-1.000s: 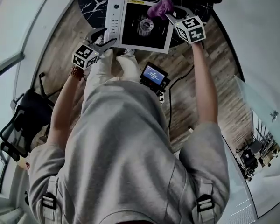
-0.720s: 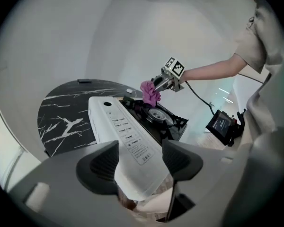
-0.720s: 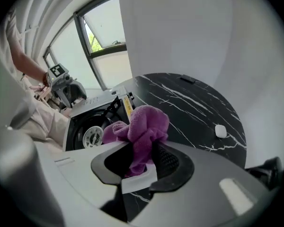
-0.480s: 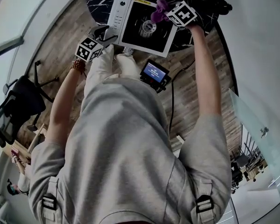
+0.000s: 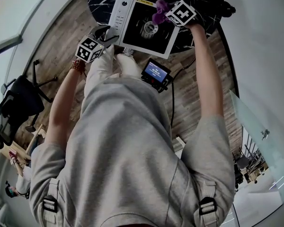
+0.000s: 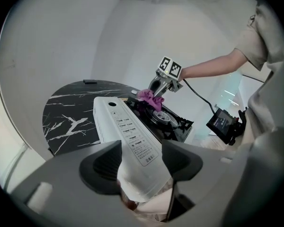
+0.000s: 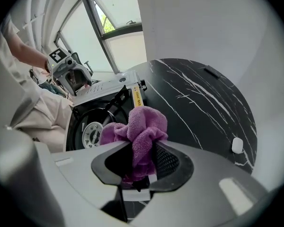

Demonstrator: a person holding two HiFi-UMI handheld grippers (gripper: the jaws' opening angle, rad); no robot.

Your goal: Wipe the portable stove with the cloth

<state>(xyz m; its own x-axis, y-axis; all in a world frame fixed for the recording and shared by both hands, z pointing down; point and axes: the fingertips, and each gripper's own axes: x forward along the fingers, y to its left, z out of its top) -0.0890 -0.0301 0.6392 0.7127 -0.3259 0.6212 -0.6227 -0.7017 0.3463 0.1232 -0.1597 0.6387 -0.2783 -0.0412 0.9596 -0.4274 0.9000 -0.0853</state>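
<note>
The portable stove (image 5: 132, 20), white with a black top and a round burner (image 5: 147, 28), lies on a black marbled table (image 5: 97, 1). My left gripper (image 5: 109, 33) is shut on the stove's white control panel (image 6: 130, 136) at its near corner, and the panel fills the gap between the jaws. My right gripper (image 5: 162, 17) points steeply down over the far side of the black top, shut on a bunched purple cloth (image 7: 142, 126). The cloth (image 6: 150, 98) hangs at the pan supports beside the burner (image 7: 91, 132); whether it touches them I cannot tell.
A small white object (image 7: 236, 144) and a flat dark item (image 6: 90, 81) lie on the table (image 7: 199, 103) beyond the stove. A device with a lit screen (image 5: 156, 72) and a cable sit on the wooden floor below. A black chair (image 5: 19, 108) stands at the left.
My right gripper has come down and tipped steeply, carrying the cloth from the stove's far right corner toward the burner. The left gripper has sunk a little at the control panel.
</note>
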